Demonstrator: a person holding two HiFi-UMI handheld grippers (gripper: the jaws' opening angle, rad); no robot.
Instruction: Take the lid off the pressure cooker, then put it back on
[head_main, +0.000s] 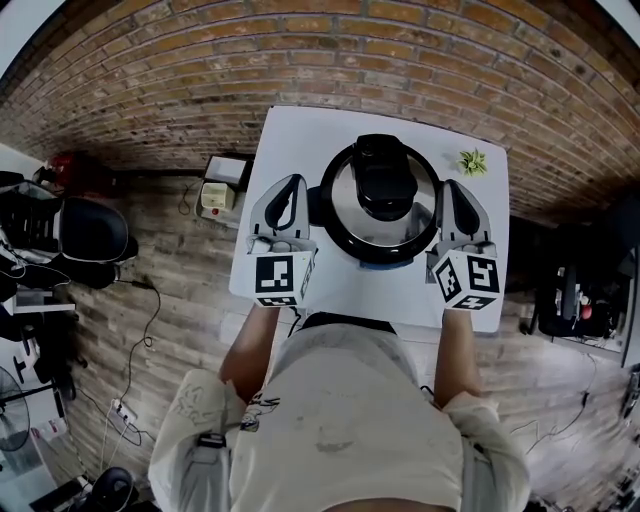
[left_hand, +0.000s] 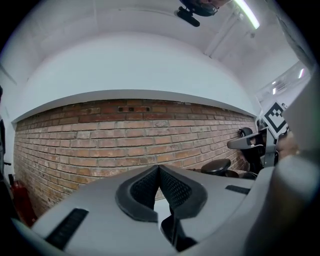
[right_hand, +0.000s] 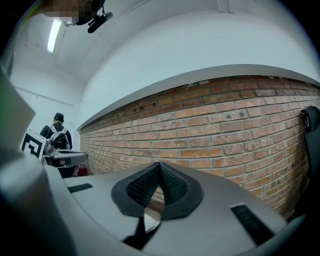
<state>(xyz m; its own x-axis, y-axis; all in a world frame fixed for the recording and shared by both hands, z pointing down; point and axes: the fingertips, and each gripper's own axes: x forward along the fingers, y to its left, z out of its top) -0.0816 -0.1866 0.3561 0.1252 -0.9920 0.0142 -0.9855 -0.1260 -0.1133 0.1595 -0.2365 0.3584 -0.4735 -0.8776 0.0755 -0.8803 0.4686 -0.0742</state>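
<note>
both forearms (head_main: 248, 350) reach forward, level and parallel. left gripper (left_hand: 159, 169) sits at 9 o'clock of the round steel pressure cooker (head_main: 340, 222), right gripper (right_hand: 160, 166) at 3 o'clock, each just beside its rim; can't tell if they touch it. both sets of jaws clenched tip to tip, nothing between. domed black lid (head_main: 383, 180) is on the cooker, mid white table (head_main: 300, 135). hands hidden under marker cubes (head_main: 280, 276); cooker body hidden under the lid. count: two grippers, one cooker, one lid, one small green spiky thing (head_main: 472, 161) at 1 o'clock.

Cooker lid (head_main: 343, 197): shiny polished metal, glossy black plastic handle (head_main: 384, 182). Desk (head_main: 300, 140) under the lid: smooth matt white.
</note>
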